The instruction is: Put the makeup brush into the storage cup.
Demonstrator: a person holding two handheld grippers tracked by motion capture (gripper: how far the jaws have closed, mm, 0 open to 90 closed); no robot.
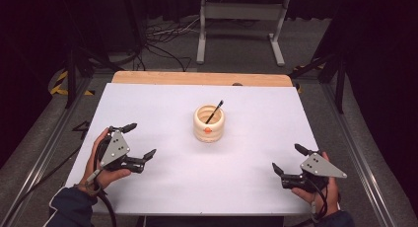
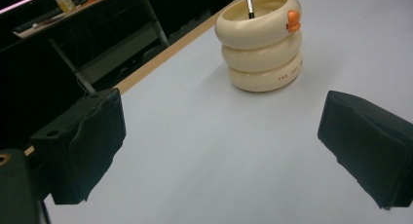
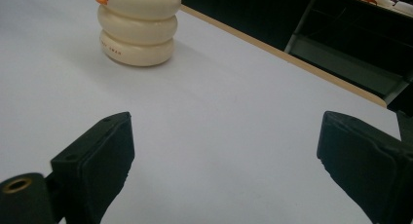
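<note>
1. The white table (image 1: 162, 182) spanned most of the high view, a strip of bare wood running along its far edge.
2. The cream holder (image 1: 208, 123), built like three stacked rings, stood upright near the middle of the table, a little toward the far side. It sat well apart from both grippers, roughly between them and further from the person.
3. The left gripper (image 1: 140, 140) rested low over the near-left part of the table, held in the left hand (image 1: 98, 163). Its jaws were spread wide with nothing between them, and in the left gripper view they pointed toward the holder.
4. The right gripper (image 1: 288, 159) sat at the near-right, held in the right hand (image 1: 325, 187). Its jaws also gaped wide and empty over bare table.
5. A thin black brush (image 1: 215, 112) stood in the holder, leaning with its upper end tipped toward the far right.
6. A small orange beak (image 2: 293, 20) stuck out of the holder's top ring on the side facing the person.
</note>
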